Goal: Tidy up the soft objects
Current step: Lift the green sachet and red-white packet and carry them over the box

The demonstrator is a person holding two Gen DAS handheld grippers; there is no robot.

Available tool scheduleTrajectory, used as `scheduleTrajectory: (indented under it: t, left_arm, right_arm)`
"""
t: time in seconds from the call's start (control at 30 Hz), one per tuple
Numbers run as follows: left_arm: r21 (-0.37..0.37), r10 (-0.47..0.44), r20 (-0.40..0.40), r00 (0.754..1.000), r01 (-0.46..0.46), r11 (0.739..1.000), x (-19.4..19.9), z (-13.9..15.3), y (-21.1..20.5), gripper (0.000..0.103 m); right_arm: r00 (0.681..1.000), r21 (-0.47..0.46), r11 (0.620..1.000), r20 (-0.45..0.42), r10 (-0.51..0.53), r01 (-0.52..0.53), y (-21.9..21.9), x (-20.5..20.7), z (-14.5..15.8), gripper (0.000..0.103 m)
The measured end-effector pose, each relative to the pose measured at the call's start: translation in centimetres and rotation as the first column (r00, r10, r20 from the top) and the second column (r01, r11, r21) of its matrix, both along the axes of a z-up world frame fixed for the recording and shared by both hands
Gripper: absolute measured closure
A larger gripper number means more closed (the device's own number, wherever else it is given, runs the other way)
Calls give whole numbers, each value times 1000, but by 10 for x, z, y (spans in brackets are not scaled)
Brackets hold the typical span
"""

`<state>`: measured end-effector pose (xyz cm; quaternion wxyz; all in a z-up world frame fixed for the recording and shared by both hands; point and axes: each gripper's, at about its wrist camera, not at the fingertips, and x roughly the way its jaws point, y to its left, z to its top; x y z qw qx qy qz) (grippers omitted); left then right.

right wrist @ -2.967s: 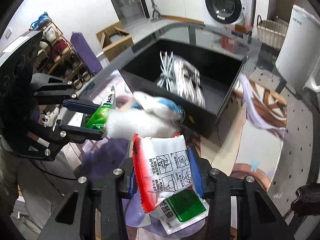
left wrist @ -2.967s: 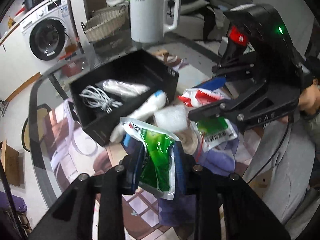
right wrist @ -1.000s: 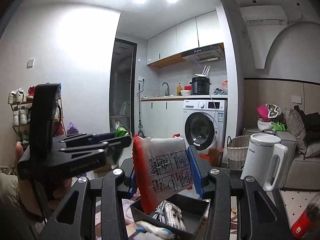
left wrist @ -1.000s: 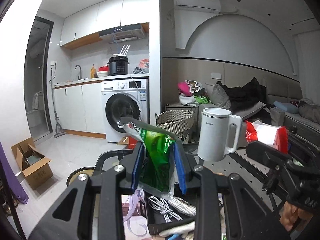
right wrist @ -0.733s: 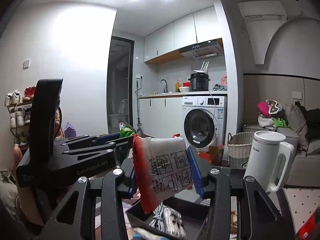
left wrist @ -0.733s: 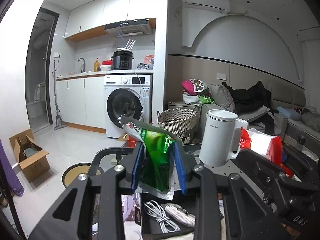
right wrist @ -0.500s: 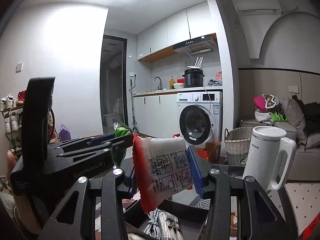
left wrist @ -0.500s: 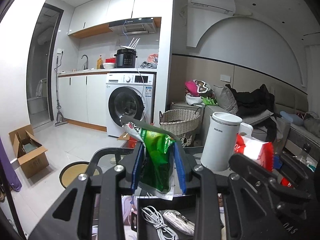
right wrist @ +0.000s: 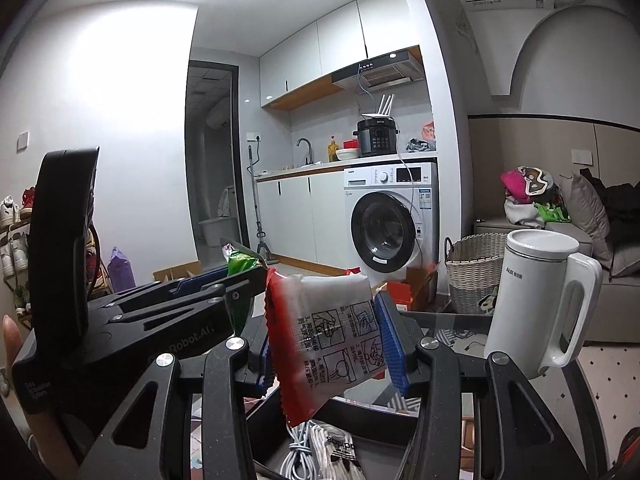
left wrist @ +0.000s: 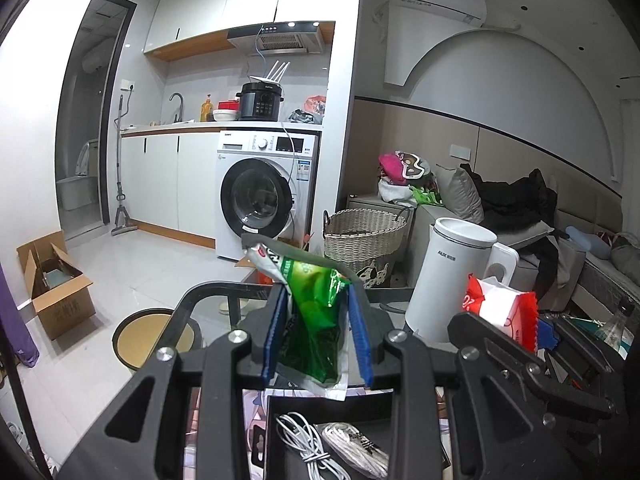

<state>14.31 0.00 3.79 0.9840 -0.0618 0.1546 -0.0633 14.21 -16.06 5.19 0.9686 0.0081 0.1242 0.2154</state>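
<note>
The left gripper (left wrist: 318,334) clamped a green packet (left wrist: 316,320); the right gripper (right wrist: 326,338) clamped a red-and-white packet (right wrist: 332,340), both above the black box (left wrist: 404,432).

Glass table (left wrist: 208,292) with a black box (left wrist: 280,440), a white kettle (left wrist: 452,280), a printed mat (left wrist: 256,396).

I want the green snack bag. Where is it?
The green bag is pinched in the left hand-held gripper, above the black box of cables.

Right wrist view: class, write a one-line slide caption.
Right gripper clamps a red-and-white packet above a black box holding cables, beside a white kettle.
</note>
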Motion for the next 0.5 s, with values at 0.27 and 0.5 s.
scheduleTrajectory:
  t: [0.27, 0.5]
  left_arm:
    - [-1, 17, -117, 993, -17, 1000, 20, -14, 2, 74]
    - [-23, -7, -266, 964, 1, 1000, 42, -38, 0, 74]
  right_arm:
    - [998, -15, 1000, -62, -15, 14, 1, 17, -5, 59]
    - [979, -12, 1000, -204, 2, -4, -4, 41, -26, 59]
